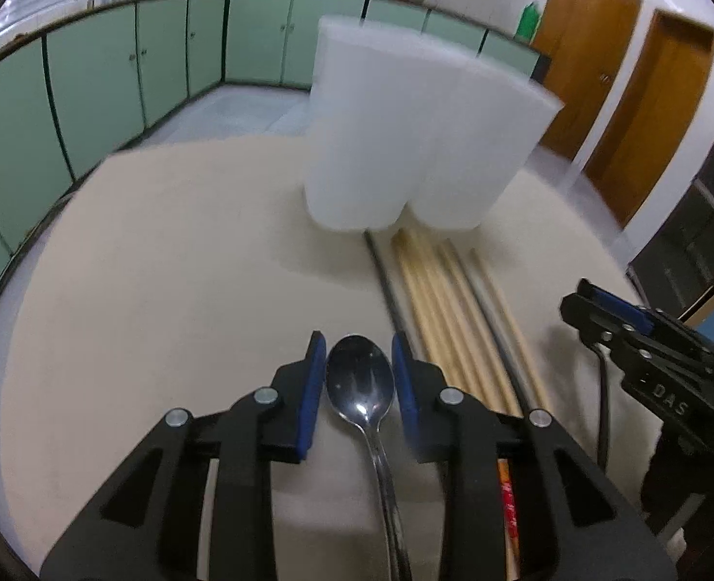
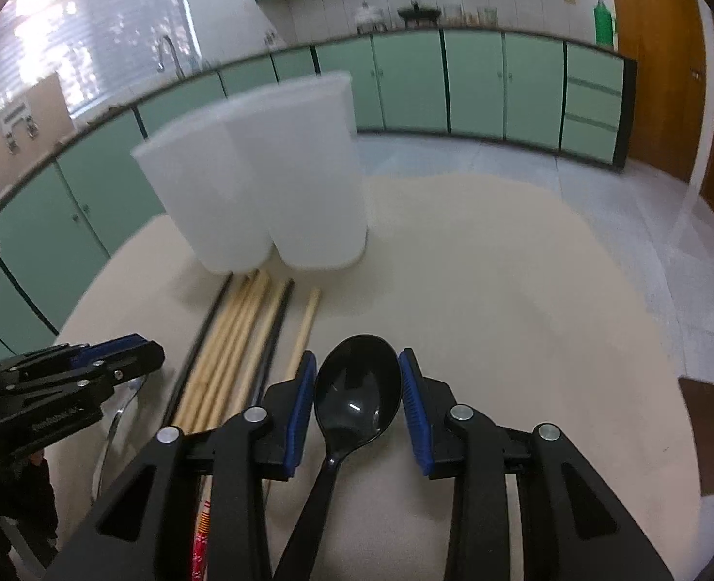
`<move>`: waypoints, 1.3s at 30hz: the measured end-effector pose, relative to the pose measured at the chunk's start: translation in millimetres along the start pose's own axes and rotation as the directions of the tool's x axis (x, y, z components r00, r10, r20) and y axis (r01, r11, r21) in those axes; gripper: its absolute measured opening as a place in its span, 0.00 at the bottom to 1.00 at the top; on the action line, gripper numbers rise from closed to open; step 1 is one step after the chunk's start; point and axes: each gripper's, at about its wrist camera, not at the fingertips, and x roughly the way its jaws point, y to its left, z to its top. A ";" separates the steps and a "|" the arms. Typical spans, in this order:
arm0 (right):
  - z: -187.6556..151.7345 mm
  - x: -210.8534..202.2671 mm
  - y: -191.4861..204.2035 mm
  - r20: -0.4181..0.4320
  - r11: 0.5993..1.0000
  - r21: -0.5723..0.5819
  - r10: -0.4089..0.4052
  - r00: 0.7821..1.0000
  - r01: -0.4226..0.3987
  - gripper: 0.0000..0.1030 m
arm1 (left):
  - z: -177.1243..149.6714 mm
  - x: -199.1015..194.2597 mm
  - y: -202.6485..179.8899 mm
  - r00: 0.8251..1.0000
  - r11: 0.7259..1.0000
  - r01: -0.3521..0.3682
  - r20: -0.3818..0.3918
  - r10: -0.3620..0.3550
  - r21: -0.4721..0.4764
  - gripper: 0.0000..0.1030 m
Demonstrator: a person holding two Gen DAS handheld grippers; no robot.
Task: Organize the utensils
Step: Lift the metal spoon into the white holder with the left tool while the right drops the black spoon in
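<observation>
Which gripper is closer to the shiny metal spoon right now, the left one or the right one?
Left. The left gripper straddles the metal spoon, whose bowl sits between its blue pads. The right gripper is off to the side, past the chopsticks, around a black plastic spoon.

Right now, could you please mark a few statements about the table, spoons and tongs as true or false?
1. The left tongs have a metal spoon between their pads. True.
2. The right tongs have a white spoon between their pads. False: that spoon is black.
3. The white container lies on its side. False: it stands upright on the table.
4. Wooden chopsticks lie on the table in front of the container. True.
5. The chopsticks already stand inside the container. False: they lie flat outside it.
</observation>
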 end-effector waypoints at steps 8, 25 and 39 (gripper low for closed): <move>8.9 -12.2 17.2 0.083 0.996 -0.080 -0.024 0.996 0.031 0.33 | -17.1 -33.6 -19.5 0.989 1.000 -0.011 0.149 0.008 0.016 0.26; 76.5 -44.8 15.9 0.352 0.997 -0.070 0.053 0.934 -0.031 0.33 | 26.6 -99.8 -19.7 0.911 0.998 0.013 0.412 -0.035 0.056 0.25; 162.4 -5.1 8.2 0.486 0.999 -0.038 -0.004 0.874 0.026 0.33 | 127.0 -115.7 -46.7 0.807 0.994 0.012 0.586 -0.071 0.105 0.25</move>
